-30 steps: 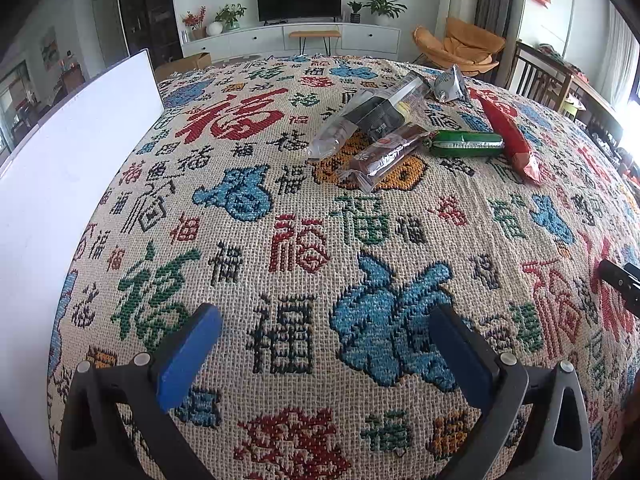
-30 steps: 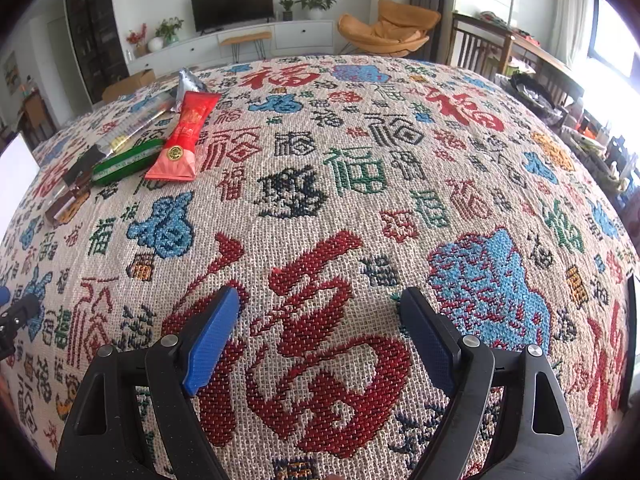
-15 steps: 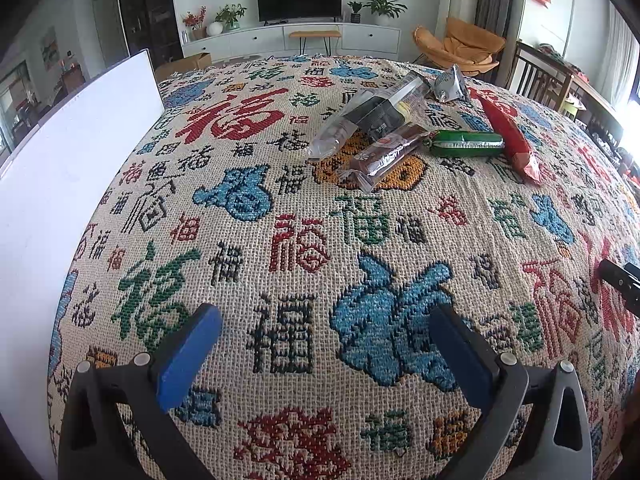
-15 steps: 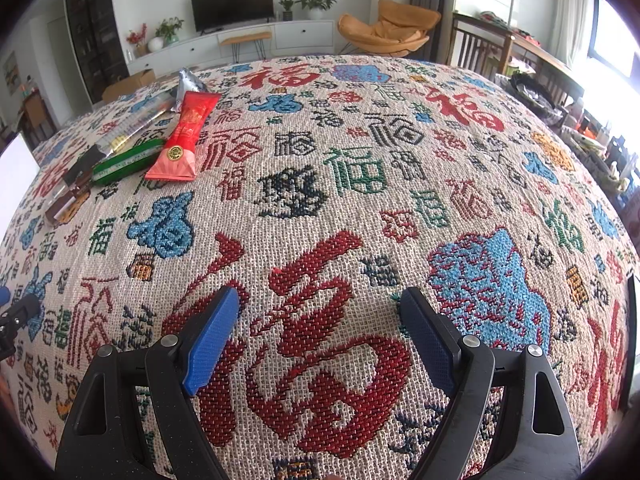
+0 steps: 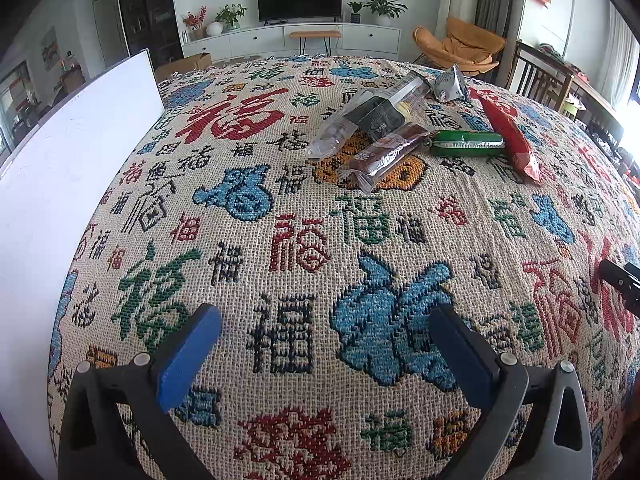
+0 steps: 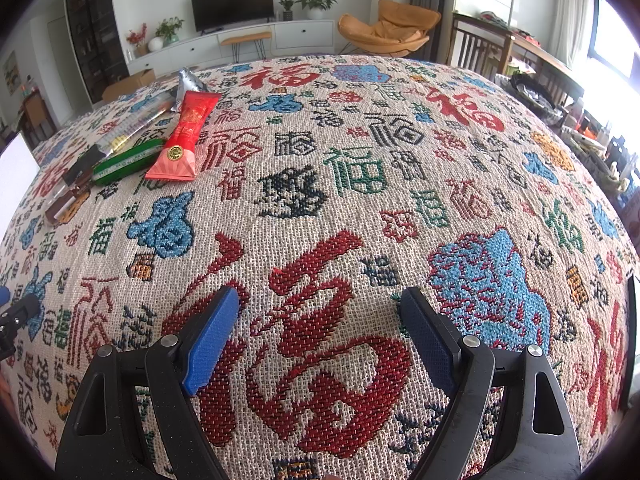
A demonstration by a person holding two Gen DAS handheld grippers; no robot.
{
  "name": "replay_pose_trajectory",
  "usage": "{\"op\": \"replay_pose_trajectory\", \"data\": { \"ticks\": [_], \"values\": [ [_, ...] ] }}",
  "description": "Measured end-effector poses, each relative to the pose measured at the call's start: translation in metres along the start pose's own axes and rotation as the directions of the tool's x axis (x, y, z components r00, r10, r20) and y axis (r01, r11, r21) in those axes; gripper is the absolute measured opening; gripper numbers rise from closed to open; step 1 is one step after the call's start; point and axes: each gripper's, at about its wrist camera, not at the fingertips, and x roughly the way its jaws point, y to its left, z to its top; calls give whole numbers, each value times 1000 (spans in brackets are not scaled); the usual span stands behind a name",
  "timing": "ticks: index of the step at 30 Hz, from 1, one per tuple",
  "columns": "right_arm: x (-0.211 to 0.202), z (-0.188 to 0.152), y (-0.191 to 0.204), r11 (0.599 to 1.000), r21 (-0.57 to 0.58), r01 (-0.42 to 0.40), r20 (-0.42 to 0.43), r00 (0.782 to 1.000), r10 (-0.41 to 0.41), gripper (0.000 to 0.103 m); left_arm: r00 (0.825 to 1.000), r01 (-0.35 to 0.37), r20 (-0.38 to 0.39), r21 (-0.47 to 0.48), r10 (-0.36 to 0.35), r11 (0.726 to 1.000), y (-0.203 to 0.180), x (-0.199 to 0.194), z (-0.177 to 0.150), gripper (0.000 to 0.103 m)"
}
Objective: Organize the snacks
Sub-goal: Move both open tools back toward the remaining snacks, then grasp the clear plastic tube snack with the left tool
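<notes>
Biggest thing on show is the cloth (image 5: 304,240), a woven cover of red, blue and green characters filling both views. Along the left wrist view's nine o'clock edge stands a white board (image 5: 60,184), upright and slanting away toward eleven.

Both tools hang over bare weave. The left gripper (image 5: 326,332) has its blue pads spread wide with only cloth between them. The right gripper (image 6: 320,316) is the same story: pads wide apart above a big red character, nothing pinched.

Now the snacks, bunched together up at one o'clock in the left wrist view, well apart from either tool. The clear pack (image 5: 368,114) is longest, lying flat with its long axis from seven up to one o'clock, dark contents mid-length. Just beside it, toward four, the brown pack (image 5: 386,154) runs nearly parallel, near end aimed at seven. The red pack (image 5: 510,136) slants the other way, from eleven down to five. The green stick (image 5: 466,143) lies almost level, nine to three, one end at the brown pack and the other touching the red pack. Smallest is the silver pouch (image 5: 450,86), crumpled at the far end of the cluster.

From the right wrist view the same bunch sits at ten o'clock, the red pack (image 6: 186,136) pointing near twelve.
</notes>
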Motion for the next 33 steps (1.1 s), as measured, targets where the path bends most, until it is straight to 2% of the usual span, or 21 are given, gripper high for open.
{"op": "replay_pose_trajectory", "data": {
  "ticks": [30, 33],
  "values": [
    [0, 0, 0, 1000, 0, 0, 0, 1000, 0, 86, 1000, 1, -3, 0, -1, 1000, 0, 0, -1, 103],
    [0, 0, 0, 1000, 0, -1, 0, 1000, 1, 86, 998, 33, -54, 29, -31, 999, 2, 3, 7, 103]
  ]
}}
